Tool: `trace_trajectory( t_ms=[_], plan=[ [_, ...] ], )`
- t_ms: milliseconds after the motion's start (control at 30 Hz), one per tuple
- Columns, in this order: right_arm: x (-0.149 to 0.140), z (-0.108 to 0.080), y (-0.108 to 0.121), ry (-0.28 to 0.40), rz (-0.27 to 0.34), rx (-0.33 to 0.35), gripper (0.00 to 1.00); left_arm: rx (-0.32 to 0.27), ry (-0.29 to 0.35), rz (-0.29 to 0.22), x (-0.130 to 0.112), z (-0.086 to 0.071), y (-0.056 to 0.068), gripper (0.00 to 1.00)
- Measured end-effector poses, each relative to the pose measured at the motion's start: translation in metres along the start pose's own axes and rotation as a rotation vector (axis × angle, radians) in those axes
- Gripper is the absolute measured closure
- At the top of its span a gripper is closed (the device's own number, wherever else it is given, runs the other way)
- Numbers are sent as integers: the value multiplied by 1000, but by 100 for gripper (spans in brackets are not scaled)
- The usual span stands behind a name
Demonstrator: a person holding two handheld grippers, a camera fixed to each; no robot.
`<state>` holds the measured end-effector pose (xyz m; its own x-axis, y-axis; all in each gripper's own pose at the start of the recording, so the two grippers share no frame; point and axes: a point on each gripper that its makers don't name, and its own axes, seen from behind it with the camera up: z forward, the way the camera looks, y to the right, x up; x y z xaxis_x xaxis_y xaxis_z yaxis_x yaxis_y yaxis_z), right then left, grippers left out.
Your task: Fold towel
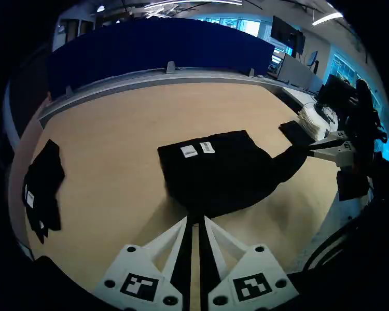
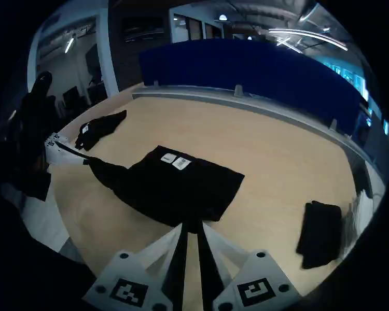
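Left gripper and right gripper each pinch a near corner of the black towel, jaws pressed together. The towel stretches away from both across the table, so the fold probably runs forward.

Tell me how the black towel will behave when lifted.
Likely floppy: the towel sags into a stretched point where the right tool holds its corner. Probably light, since a corner pinch holds that end up. It drapes flat on the table, so it should not roll.
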<state>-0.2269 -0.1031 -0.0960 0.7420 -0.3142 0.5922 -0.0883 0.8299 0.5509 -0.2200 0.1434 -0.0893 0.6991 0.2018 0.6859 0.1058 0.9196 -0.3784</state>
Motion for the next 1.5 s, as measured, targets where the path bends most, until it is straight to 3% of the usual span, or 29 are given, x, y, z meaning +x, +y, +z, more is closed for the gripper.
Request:
trace_trajectory(
  t_ms=[467,767,1500],
  plan=[
    [25,35,34,2,16,-14,87,22,16,55,45,42,-24,92],
    [34,68,60,-17,39,-21,87,34,16,46,67,79,-42,92],
    [7,116,82,-103,93,-44,87,43,-39,92,55,133,-58,92]
  ],
)
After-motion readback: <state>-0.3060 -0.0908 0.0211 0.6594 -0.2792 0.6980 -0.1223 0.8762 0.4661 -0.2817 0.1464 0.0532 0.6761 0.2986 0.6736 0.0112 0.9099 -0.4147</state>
